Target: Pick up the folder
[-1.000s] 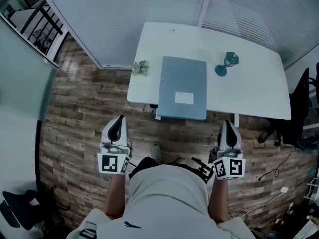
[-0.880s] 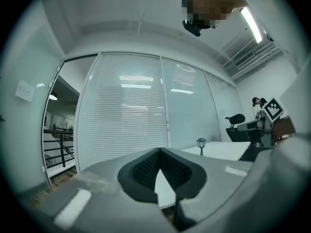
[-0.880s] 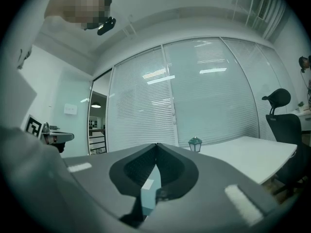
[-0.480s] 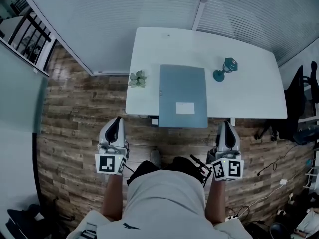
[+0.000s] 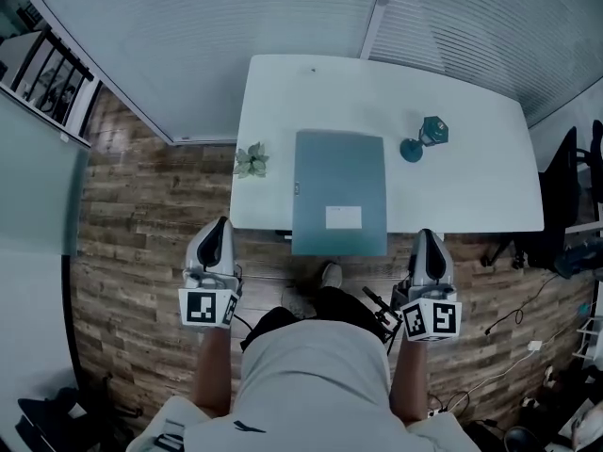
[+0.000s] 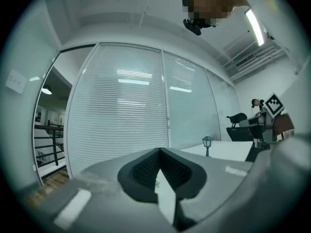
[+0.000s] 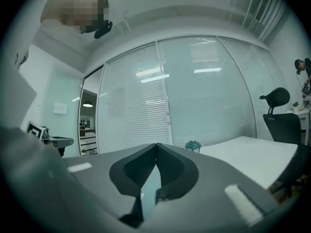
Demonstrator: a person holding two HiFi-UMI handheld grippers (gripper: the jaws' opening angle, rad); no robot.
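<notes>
**A:** Where does the folder lie?

**B:** The blue-grey folder lies flat near the middle of the frame, on the white worktop. Its lower edge hangs a little over the near edge of the worktop, toward the person. There is a white label on its lower half.

**A:** And the two grippers?

**B:** Both are below the worktop's near edge, over the wooden floor, and neither touches the folder. The left hand-held gripper is to the lower left of the folder and the right hand-held gripper is to the lower right. Each one has its jaws pressed together, with nothing between them.

**A:** Is there open room around the folder?

**B:** Yes, there is bare worktop on both long sides and above it, up to the window blinds. A small plant sits at the left edge of the worktop, near the folder's upper left corner but apart from it. A green lantern stands to the upper right, also apart.

**A:** Does something stand in the way?

**B:** Between the grippers and the hanging edge I see only floor. The person's shoe shows just under that edge. A black office chair is at the right border, beside the end of the worktop. Some cables lie at the lower right, and a railing is in the upper left corner, well apart.
</notes>
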